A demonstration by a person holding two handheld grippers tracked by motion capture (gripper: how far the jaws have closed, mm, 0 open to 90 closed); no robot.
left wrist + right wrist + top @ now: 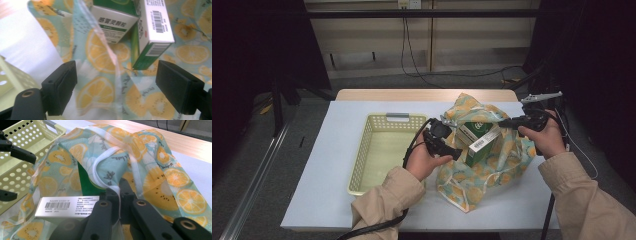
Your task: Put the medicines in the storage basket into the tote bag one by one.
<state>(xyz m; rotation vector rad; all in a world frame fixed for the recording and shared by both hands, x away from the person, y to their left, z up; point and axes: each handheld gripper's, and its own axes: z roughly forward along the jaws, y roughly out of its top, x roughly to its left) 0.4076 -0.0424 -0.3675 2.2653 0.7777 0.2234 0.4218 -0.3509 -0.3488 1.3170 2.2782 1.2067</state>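
Basket [362, 160], pale yellow and perforated, sits left on the counter [322, 190], just beside the fruit-print bag [507, 155]. Left hand [424, 160] comes up from the bottom edge, sleeve bent inward, left gripper [457, 145] aimed right at the bag mouth. Its jaws stand wide open, nothing pressed between them. Bag lies right of centre on the counter with two green-and-white boxes [479, 137] sticking out of its opening. Right hand [547, 137] reaches in from the right side, right gripper [507, 121] level at the bag's upper rim, jaws clamped shut on the bag's white-edged handle strap [117, 192].

High view gives the overall layout: both arms, basket, bag between the hands. Left gripper view adds close detail: bag edge [110, 52] running between the open jaws untouched, box barcode [158, 21] and printed label, one box corner resting on the bag lining. Right gripper view shows the strap pinched at the jaw tips, a box lying flat with its barcode face up, plus the left gripper's jaw tips at the far left over the basket.
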